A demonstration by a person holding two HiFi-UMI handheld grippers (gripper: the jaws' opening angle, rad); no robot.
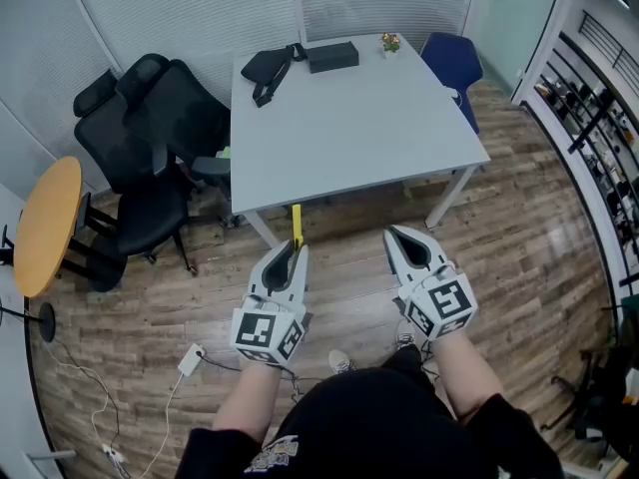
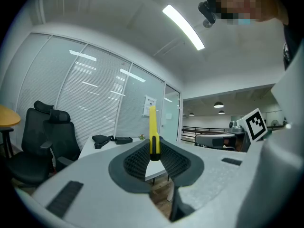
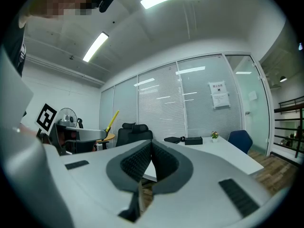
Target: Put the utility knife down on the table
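A yellow utility knife [image 1: 297, 225] sticks forward out of my left gripper [image 1: 291, 250], which is shut on its black lower end. In the left gripper view the knife [image 2: 152, 129] stands upright between the ribbed pads, its tip above the table line. My right gripper [image 1: 403, 238] is held level beside the left one, shut with nothing between its tips. The right gripper view shows its pads [image 3: 142, 158] meeting at the tip, and the knife [image 3: 112, 119] far at the left. Both grippers hover just short of the near edge of the grey table [image 1: 359, 133].
On the table's far end lie a black bag [image 1: 270, 67], a black box [image 1: 332, 57] and a small flower pot [image 1: 390, 43]. Two black office chairs [image 1: 150, 148] stand left of the table, a blue chair [image 1: 451, 60] at its far right, a round wooden table [image 1: 47, 224] at far left.
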